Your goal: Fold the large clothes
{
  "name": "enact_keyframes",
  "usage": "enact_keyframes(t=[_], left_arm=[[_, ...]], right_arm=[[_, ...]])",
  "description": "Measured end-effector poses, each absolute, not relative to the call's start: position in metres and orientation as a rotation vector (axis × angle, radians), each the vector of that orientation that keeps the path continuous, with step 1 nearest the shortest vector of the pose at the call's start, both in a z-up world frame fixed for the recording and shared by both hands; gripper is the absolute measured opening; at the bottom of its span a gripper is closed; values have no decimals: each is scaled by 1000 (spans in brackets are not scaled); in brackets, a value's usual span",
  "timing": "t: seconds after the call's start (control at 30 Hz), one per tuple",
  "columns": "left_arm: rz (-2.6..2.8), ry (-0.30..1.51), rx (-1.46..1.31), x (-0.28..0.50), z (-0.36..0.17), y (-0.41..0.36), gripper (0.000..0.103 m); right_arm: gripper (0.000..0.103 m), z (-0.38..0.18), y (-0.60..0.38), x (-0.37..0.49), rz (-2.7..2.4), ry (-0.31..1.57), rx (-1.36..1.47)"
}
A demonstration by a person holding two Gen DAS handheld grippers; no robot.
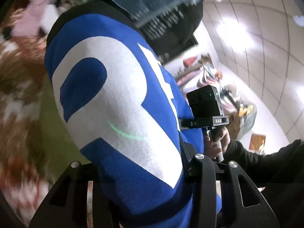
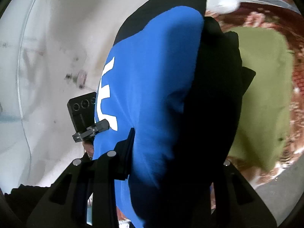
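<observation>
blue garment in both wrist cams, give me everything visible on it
The blue garment is a soft, matte knit, bright blue with large white block lettering and black panels at its upper edge and along one side. It hangs lifted and bunched, not flat, filling both views. Its cloth runs down between the fingers of the left claw and the right claw, which appear shut on it. Behind it lie a green sheet and patterned bedding.

shirt hanging between my claws, left claw and right claw each pinching it, rug below
</observation>
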State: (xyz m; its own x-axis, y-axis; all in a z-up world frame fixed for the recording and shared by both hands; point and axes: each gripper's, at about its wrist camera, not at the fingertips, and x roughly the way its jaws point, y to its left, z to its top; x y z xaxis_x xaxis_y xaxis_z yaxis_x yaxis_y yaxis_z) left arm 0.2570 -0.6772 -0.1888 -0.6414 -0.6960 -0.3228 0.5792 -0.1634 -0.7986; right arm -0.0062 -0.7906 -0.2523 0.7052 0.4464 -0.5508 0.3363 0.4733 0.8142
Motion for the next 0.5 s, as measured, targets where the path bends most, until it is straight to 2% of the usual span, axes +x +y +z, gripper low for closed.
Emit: enact_keyframes(t=[0.23,0.4,0.5], left_arm=[[-1989,1275,-94,253,-222,-791,40],[-1979,1382,-74,262,-288,-832,41],[-1916,1487,-16,266,-351,-830,43]], right_arm=[[35,-293,-876,-29,-21,762,1152],[35,-364,-900,-23,-25,794,1191],[36,-444,-891,-12,-12,874,1218]])
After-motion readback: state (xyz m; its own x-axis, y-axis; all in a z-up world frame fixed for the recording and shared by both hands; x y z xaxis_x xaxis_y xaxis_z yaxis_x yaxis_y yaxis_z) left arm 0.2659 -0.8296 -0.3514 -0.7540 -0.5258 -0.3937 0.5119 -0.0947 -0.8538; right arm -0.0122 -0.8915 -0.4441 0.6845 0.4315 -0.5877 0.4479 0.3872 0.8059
